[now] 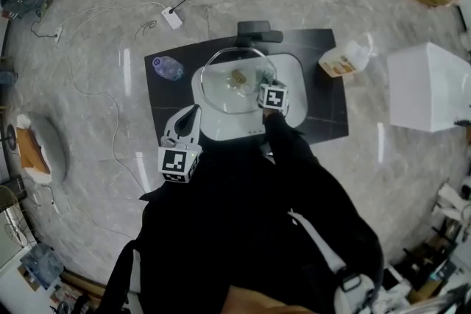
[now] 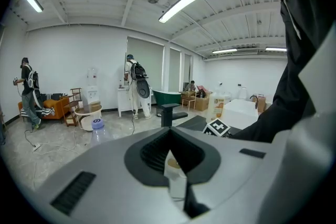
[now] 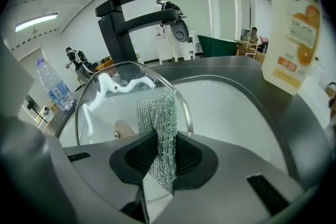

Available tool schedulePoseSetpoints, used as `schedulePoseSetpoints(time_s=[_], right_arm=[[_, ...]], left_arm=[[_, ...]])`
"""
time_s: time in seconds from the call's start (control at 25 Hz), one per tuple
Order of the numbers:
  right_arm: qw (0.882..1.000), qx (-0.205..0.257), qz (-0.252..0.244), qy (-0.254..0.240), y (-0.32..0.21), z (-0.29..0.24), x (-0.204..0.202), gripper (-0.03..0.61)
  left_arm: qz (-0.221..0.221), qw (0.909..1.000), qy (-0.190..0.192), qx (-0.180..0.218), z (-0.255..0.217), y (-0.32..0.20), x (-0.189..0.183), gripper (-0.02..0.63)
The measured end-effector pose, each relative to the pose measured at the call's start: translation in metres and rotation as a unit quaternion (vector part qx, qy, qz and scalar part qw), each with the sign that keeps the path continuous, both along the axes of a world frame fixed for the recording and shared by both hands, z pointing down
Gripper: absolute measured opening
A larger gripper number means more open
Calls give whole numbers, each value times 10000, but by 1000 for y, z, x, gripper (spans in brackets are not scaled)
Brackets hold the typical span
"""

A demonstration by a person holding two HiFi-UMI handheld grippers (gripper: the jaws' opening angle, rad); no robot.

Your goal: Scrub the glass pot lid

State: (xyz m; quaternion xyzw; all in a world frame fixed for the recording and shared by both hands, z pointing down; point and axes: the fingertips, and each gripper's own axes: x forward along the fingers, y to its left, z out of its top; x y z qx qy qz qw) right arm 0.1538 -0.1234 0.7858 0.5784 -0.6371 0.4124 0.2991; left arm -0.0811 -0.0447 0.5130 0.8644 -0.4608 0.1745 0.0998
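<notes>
The glass pot lid (image 1: 221,90) with a metal rim sits in the white sink (image 1: 293,71). In the right gripper view its rim (image 3: 181,107) arcs just ahead of the jaws, and its white handle (image 3: 122,84) shows through the glass. My right gripper (image 3: 163,136) is shut on a silvery mesh scrubber (image 3: 157,115) that hangs against the lid's near edge. In the head view the right gripper (image 1: 266,81) is over the basin's right part. My left gripper (image 1: 193,112) hovers at the sink's front left corner, off the lid. Its jaws (image 2: 170,136) are shut and hold nothing.
A black faucet (image 1: 257,31) stands behind the sink on the black counter (image 1: 324,114). A detergent bottle (image 1: 342,61) is at the right and a water bottle (image 1: 168,68) at the left. A white box (image 1: 430,84) stands farther right. Cables lie on the floor.
</notes>
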Motion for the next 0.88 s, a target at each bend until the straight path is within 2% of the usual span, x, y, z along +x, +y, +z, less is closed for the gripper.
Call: schedulePoseSetpoints(time_s=[0.12, 0.28, 0.4, 0.48, 0.56, 0.6, 0.72, 0.88], right_arm=[[10000, -25, 50, -8, 2, -1, 0, 75], [9987, 10, 121, 487, 4, -4, 23, 74], [9986, -322, 291, 293, 19, -1, 22, 74], [9986, -246, 347, 321, 18, -2, 26, 74], [9978, -501, 414, 112, 29, 2, 20, 74], [9978, -493, 417, 135, 29, 0, 22, 74], [9978, -98, 405, 524, 16, -11, 38, 74], [9982, 60, 418, 430, 21, -23, 35, 74]], left_arm=[[5, 10000, 21, -2, 0, -1, -2, 2], [73, 9999, 75, 22, 0, -2, 1, 2], [137, 9998, 110, 46, 0, -3, 3, 2], [164, 9998, 140, 47, 0, -4, 3, 2], [190, 9996, 188, 22, -1, -4, 4, 2], [209, 9996, 214, 17, -1, -5, 5, 2], [280, 9992, 285, 54, -4, -6, 10, 2], [328, 9988, 345, 118, -8, -7, 11, 2]])
